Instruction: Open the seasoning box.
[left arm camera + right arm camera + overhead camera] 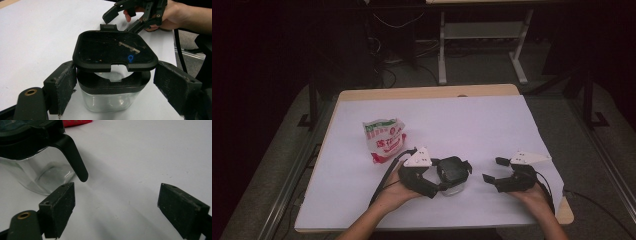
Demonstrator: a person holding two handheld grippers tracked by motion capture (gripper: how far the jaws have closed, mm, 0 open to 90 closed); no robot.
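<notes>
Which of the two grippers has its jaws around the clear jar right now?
The left gripper: its open jaws flank the black-lidded jar. The right gripper sits apart, open over bare table.

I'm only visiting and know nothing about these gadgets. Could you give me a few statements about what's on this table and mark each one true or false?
1. The clear container has a black lid on top. True.
2. The left gripper has its jaws clamped tight on the container. False: the jaws stand open on either side of it, with gaps showing.
3. A red, white and green snack bag lies on the table beyond the container. True.
4. The right gripper holds the bag. False: its jaws are open with nothing between them, beside the container's black latch.
5. The table top is covered in a dark cloth. False: the cover is white.
</notes>
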